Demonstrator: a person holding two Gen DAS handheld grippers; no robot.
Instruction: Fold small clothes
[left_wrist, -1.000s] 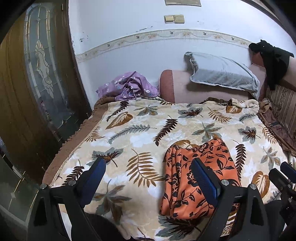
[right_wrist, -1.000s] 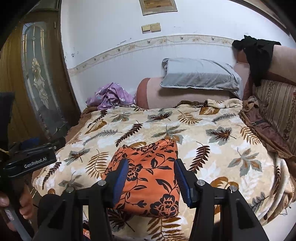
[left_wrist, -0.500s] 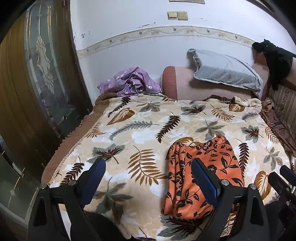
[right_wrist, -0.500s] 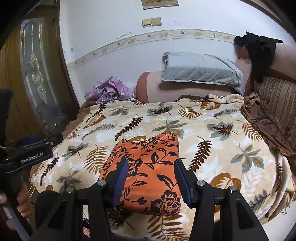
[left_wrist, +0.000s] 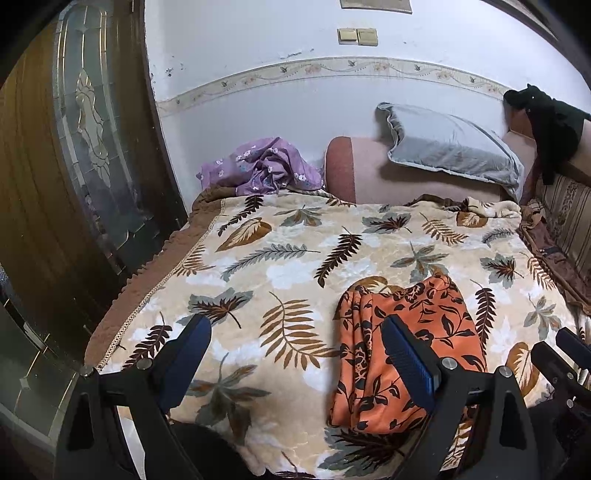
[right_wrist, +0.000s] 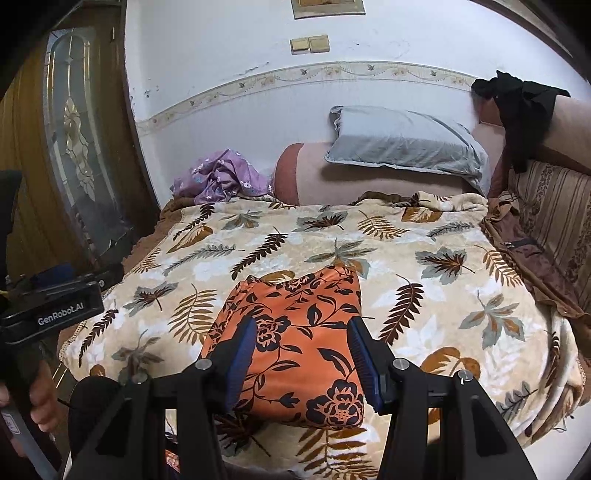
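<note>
Both grippers backed off slightly since a second ago; garment unmoved.
Orange floral garment (right_wrist: 295, 343) folded near leaf blanket (left_wrist: 280, 266) front edge; left gripper (left_wrist: 295, 365) wide, right gripper (right_wrist: 301, 354) narrower, both empty. Fold apparently complete.

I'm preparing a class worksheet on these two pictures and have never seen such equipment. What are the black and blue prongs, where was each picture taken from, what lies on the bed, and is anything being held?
No robot here: a person holds a hand tool with two fingers in each hand. Each tool carries a wide-angle camera looking forward along its fingers, so one picture comes from the left gripper and the other from the right gripper. The black prongs with blue pads are those fingers. Both stand open and hold nothing. On the leaf-patterned blanket lies a folded orange cloth with black flowers, near the front edge. Farther back are a crumpled purple cloth, a grey pillow and a black garment draped over the backrest. In the right view, the left tool appears at the left edge.
</note>
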